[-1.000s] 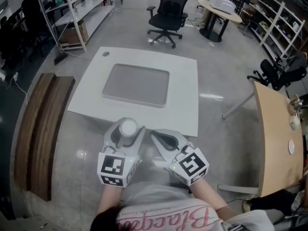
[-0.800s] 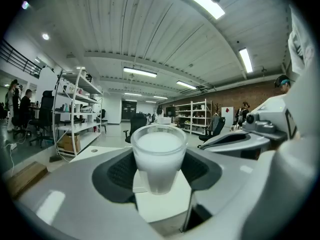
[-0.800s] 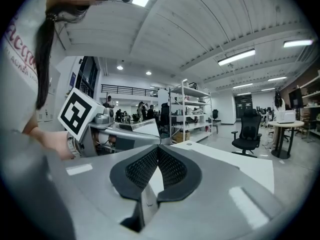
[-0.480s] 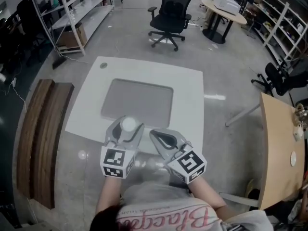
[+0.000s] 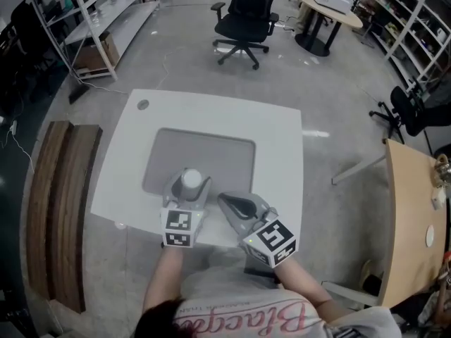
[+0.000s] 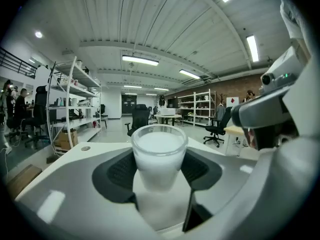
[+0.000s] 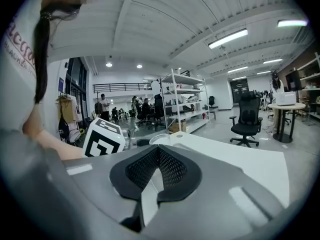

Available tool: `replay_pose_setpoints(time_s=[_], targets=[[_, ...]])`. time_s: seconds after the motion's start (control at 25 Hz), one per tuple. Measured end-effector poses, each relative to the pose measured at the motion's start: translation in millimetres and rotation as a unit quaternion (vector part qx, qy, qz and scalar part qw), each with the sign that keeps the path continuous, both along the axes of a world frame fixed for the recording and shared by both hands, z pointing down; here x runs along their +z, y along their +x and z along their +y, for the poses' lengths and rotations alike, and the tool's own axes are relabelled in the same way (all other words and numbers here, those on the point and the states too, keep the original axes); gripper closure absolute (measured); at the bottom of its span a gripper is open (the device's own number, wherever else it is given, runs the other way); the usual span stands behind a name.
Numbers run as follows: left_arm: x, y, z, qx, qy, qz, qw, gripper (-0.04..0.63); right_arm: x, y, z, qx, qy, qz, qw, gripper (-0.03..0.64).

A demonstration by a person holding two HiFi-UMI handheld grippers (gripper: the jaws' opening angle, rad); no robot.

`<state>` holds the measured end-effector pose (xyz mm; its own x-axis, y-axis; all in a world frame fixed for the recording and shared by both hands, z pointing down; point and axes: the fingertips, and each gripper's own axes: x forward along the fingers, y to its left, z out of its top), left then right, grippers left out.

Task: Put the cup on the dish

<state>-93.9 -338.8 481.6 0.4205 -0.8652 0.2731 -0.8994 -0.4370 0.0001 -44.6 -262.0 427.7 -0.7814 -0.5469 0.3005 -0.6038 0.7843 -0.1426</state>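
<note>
A frosted white cup (image 5: 191, 179) stands upright between the pads of my left gripper (image 5: 189, 187), which is shut on it. It hangs over the near edge of the flat grey dish (image 5: 211, 157) on the white table (image 5: 211, 108). In the left gripper view the cup (image 6: 159, 151) fills the gap between the dark pads (image 6: 120, 170). My right gripper (image 5: 227, 201) is just to the right of it over the table's near edge, shut with nothing in it. In the right gripper view its meshed pads (image 7: 172, 170) meet.
A black office chair (image 5: 243, 16) stands beyond the table, with metal shelves (image 5: 106, 13) at the far left. A wooden bench (image 5: 56, 203) lies to the left and a wooden desk (image 5: 409, 210) to the right. A small grey cap (image 5: 143, 105) marks the table's far left corner.
Both grippers have moved forward from in front of the table to over its near edge. The cup went with the left gripper and now hangs at the dish's near edge.
</note>
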Motion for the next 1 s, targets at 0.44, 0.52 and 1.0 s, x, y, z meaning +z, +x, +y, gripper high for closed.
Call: replay_pose_setpoints(time_s=[0.44, 0.52, 1.0], targets=[[60.0, 3.7, -47.0, 0.019, -0.035, -0.029, 0.9988, 0.336, 10.9, 0.4, -27.3, 0.010, -0.036, 0.009, 0.999, 0.615], [67.6, 3.0, -52.3, 0.020, -0.043, -0.029, 0.9985, 0.336, 13.8, 0.5, -28.0, 0.014, -0.044, 0.014, 0.999, 0.615], [88.8, 14.5, -60.8, 0.040, -0.091, -0.008, 0.9950, 0.336, 18.8, 0.3, -22.9, 0.033, -0.058, 0.038, 0.997, 0.615]])
